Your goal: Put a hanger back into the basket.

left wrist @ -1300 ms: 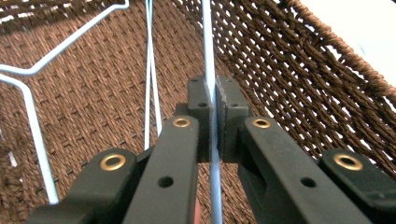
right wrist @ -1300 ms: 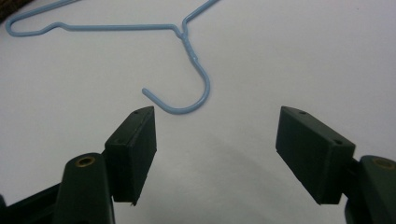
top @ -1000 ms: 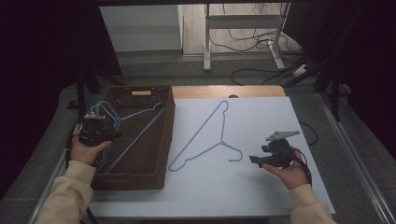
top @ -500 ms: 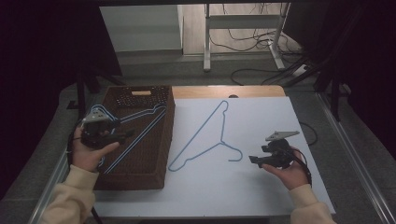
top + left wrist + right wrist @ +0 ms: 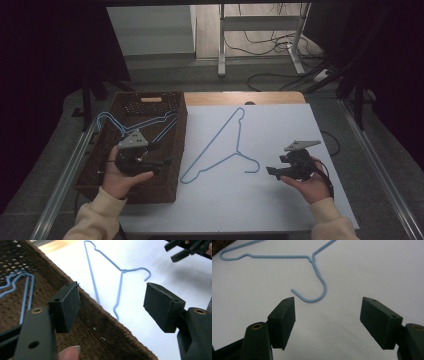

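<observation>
A blue wire hanger (image 5: 220, 150) lies flat on the white tabletop (image 5: 285, 125), its hook (image 5: 319, 290) just beyond my right gripper (image 5: 327, 320), which stands open and empty near the table's right side (image 5: 274, 167). More blue hangers (image 5: 135, 122) lie in the brown wicker basket (image 5: 182, 130) at the left. My left gripper (image 5: 162, 156) hovers over the basket's near right part and points toward the table hanger (image 5: 120, 285). Its jaws have just been opening and nothing is between them (image 5: 112, 307).
The basket's woven rim (image 5: 107, 320) runs right under the left gripper. Beyond the table's far edge are a metal stand (image 5: 260, 35) and cables on the floor. Rails run along both sides of the table.
My left hand has moved from the basket's far left, by the hangers' hooks, toward its near right, and its jaws now stand wider. The right hand has stayed put.
</observation>
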`<state>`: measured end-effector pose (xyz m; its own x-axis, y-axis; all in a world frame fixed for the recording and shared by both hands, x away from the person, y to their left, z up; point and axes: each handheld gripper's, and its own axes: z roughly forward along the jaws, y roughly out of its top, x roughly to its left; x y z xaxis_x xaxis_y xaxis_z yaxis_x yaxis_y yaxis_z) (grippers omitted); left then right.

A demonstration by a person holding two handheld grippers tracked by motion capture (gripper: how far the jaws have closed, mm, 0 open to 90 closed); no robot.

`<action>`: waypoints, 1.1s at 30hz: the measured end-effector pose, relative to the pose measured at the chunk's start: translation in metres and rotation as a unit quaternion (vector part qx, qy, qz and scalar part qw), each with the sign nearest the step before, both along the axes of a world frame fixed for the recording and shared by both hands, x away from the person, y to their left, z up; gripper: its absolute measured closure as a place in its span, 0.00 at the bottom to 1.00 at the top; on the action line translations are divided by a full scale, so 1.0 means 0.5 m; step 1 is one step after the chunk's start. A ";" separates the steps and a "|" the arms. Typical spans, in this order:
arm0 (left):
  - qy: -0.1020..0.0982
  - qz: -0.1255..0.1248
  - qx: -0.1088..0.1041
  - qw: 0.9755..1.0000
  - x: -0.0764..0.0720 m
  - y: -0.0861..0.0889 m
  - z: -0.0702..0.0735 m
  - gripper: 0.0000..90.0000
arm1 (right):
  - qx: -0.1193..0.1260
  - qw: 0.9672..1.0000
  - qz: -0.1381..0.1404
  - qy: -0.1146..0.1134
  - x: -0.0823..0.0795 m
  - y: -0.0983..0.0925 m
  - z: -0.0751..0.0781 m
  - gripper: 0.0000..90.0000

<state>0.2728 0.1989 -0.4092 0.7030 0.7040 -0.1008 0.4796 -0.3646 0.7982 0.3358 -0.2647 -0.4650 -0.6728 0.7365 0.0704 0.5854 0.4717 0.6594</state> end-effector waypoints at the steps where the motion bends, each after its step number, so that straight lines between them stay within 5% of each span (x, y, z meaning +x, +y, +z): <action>1: 0.001 -0.001 0.000 1.000 0.000 -0.002 -0.002 0.32 | -0.001 1.000 0.002 -0.001 0.000 0.001 0.000 0.32; 21: 0.011 -0.006 0.002 1.000 0.001 -0.016 -0.014 0.32 | 0.007 1.000 0.008 0.003 -0.007 0.022 0.011 0.34; 25: 0.010 -0.007 0.003 1.000 -0.001 -0.019 -0.014 0.32 | -0.002 1.000 0.020 0.009 -0.002 0.035 0.012 0.45; 33: 0.010 -0.006 0.004 1.000 -0.001 -0.017 -0.014 0.32 | -0.041 0.997 0.046 0.041 0.032 0.079 -0.005 0.87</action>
<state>0.2721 0.1903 -0.4163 0.7091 0.6966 -0.1093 0.4912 -0.3769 0.7853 0.3520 -0.2251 -0.4674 -0.7328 0.6769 0.0694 0.5868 0.5770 0.5682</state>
